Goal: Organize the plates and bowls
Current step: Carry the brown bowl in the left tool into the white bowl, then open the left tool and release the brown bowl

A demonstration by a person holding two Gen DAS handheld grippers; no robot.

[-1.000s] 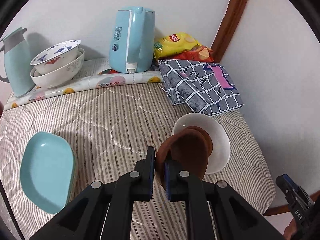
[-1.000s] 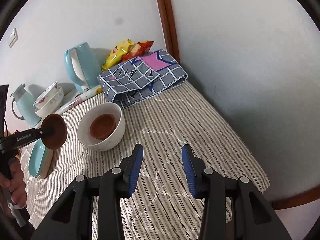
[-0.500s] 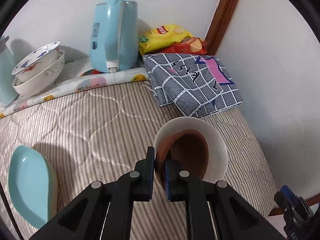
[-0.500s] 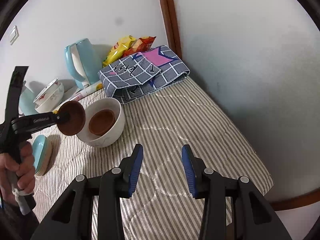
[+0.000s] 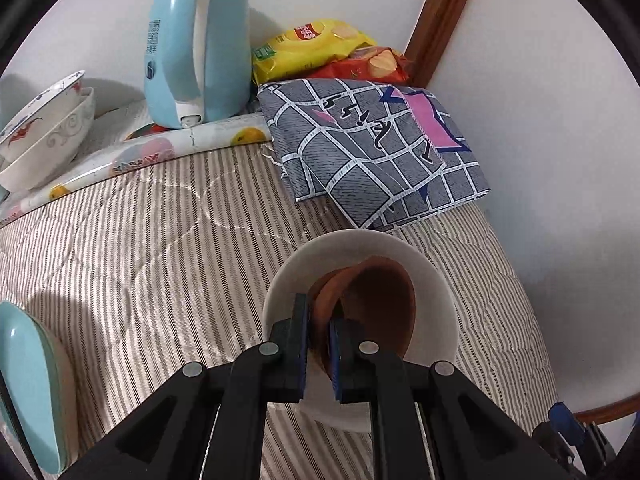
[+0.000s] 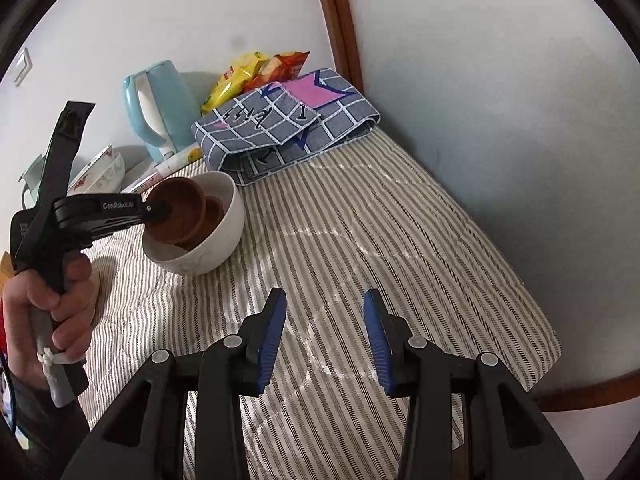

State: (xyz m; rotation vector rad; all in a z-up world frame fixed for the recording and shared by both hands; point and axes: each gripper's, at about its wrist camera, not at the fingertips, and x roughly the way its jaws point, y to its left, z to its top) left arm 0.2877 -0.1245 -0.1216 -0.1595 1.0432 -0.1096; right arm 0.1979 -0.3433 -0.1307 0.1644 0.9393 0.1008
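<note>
Gripping the rim of a small brown saucer point(image 5: 376, 304), the left gripper point(image 5: 319, 332) has its blue pads clamped tight on the near edge. Saucer hangs tilted, far edge down, inside the white bowl point(image 5: 436, 292), where a second brown saucer point(image 6: 212, 212) already lies at the bottom. Cannot tell from either view whether the held saucer touches the lower one yet.

Change over the last second: the saucer was held in the air short of the bowl on its left; half a second ago it was crossing the rim; now it is well within the bowl walls. Judgement: nesting step nearly done, release is what remains.

Right gripper point(image 6: 326, 332) hovers above the striped quilted cover point(image 6: 400, 240), jaws spread wide, nothing between them, position much as before.

Outward: folded grey checked cloth point(image 5: 372, 152) just beyond the bowl; light-blue kettle point(image 5: 196, 44) and snack bags point(image 5: 320, 48) against the wall; two stacked patterned bowls point(image 5: 40, 128) at far left; turquoise plates point(image 5: 28, 392) at near left, well apart from the bowl, not yet sorted.
</note>
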